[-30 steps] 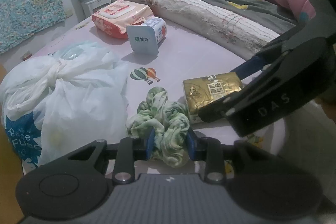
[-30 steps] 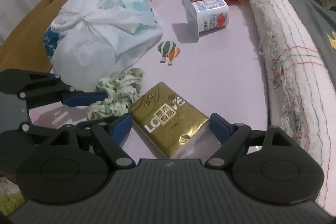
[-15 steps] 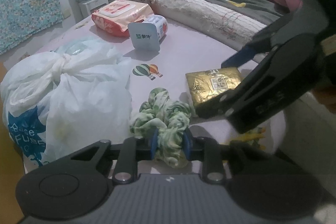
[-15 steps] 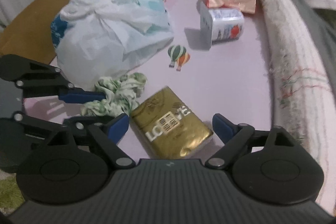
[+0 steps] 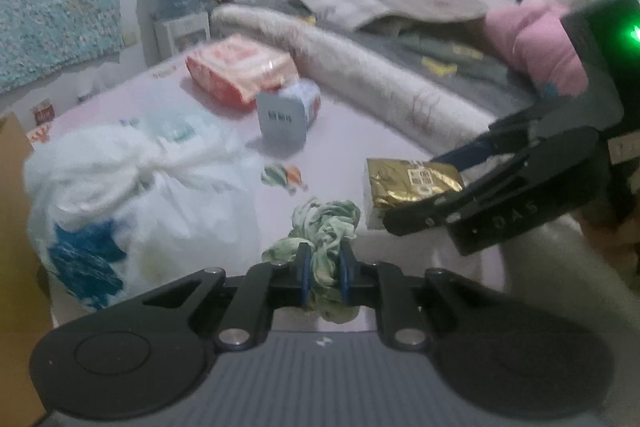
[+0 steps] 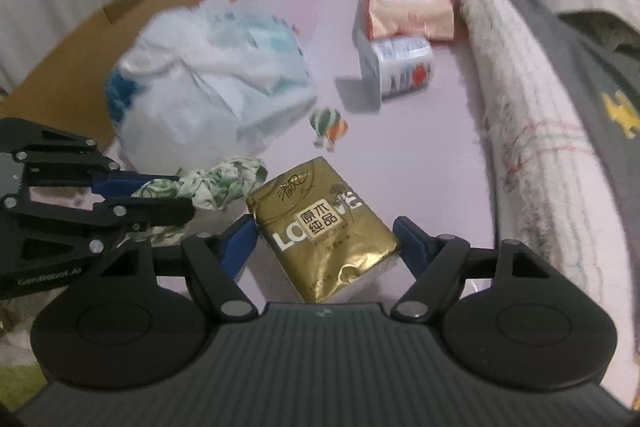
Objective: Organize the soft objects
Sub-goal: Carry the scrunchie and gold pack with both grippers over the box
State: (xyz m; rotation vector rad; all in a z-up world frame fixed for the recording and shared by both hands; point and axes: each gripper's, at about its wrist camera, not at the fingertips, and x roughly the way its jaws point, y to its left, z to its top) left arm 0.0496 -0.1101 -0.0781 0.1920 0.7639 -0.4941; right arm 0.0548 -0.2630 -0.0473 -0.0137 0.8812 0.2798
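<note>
My left gripper [image 5: 323, 277] is shut on a green-and-white fabric scrunchie [image 5: 326, 227] and holds it just above the pink bed sheet; the scrunchie also shows in the right wrist view [image 6: 216, 183]. My right gripper [image 6: 326, 241] has its blue pads on both sides of a gold tissue pack [image 6: 326, 227], which looks lifted off the sheet. In the left wrist view the gold pack [image 5: 412, 181] sits between the right gripper's fingers [image 5: 468, 155].
A knotted white plastic bag [image 6: 208, 83] lies left of the scrunchie. A blue-and-white tissue roll pack [image 6: 396, 67] and an orange wet-wipes pack [image 6: 408, 3] lie further back. A rolled blanket [image 6: 532, 115] runs along the right. A cardboard box [image 6: 92, 43] stands at the left bed edge.
The left gripper closed tighter on the scrunchie and raised it. The right gripper closed in on the gold tissue pack and lifted it; both views rose.
</note>
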